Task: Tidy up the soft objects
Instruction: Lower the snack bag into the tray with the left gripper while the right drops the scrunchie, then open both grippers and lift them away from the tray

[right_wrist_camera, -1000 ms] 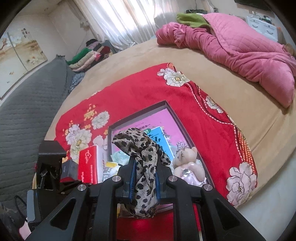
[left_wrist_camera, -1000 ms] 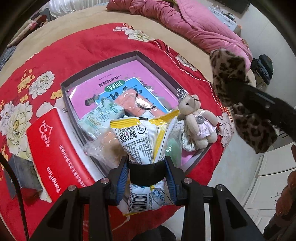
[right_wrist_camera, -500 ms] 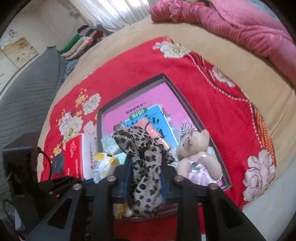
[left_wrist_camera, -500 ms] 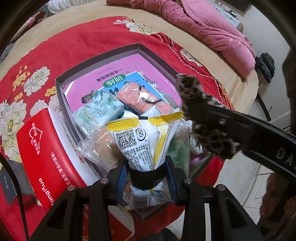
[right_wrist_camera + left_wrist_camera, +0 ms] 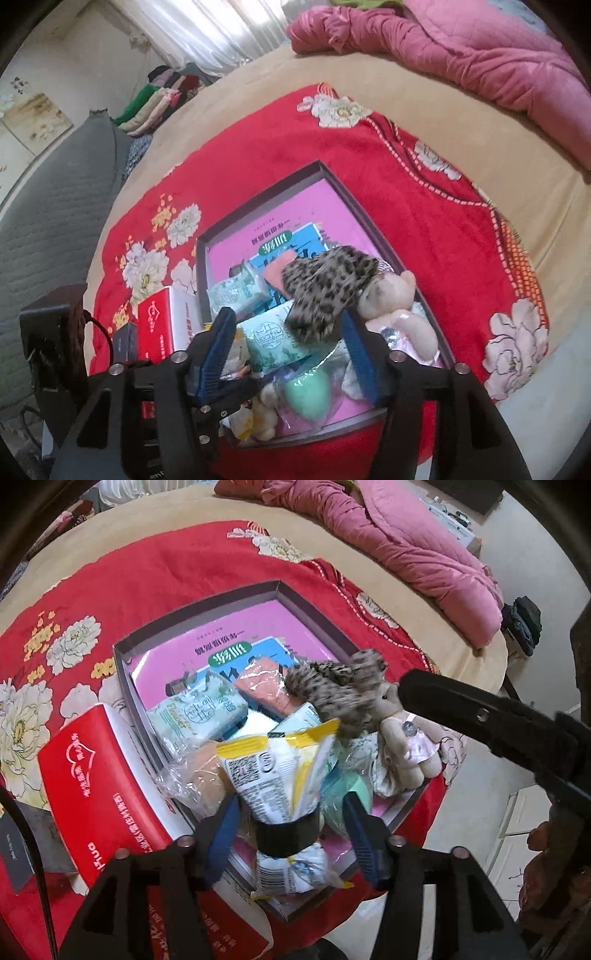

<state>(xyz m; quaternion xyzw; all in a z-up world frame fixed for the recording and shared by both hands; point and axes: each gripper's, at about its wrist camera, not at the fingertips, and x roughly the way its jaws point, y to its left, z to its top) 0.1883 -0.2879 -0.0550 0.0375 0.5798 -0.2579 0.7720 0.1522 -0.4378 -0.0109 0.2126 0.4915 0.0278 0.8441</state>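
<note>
Right now the yellow-and-white snack bag point(image 5: 275, 775), cinched by a black band, stands between the blue pads of the left gripper point(image 5: 291, 823), whose jaws are opening; gaps show on both sides of the bag, so the pads are not pressing it. Its lower end lies on the near edge of the shallow box point(image 5: 207, 602), over a clear-wrapped bun point(image 5: 201, 771).

Just beyond it, the leopard-print cloth point(image 5: 325, 291) lies blurred in front of the right gripper point(image 5: 288, 354), whose jaws are also opening, the pads standing wide with the cloth beyond them and free of both (its far end rests toward the teddy bear). In the left wrist view the same cloth drapes across the box's middle, partly over the bear's head.

The teddy bear point(image 5: 406, 738), in a pale pink dress, lies at the box's right side. Around these sit a green tissue pack point(image 5: 199, 712), a second mint pack point(image 5: 273, 339), an orange wrapped item point(image 5: 260, 690) and a mint-green rounded thing in plastic point(image 5: 308, 391), all on a pink book cover point(image 5: 236, 635) lining the box bottom.

Outside the box on its left, touching its wall, is a red tissue box point(image 5: 96, 786). Everything rests on a red flowered blanket point(image 5: 424, 206) spread over a tan bed point(image 5: 258, 88), with a pink quilt point(image 5: 480, 62) heaped at the far side.
</note>
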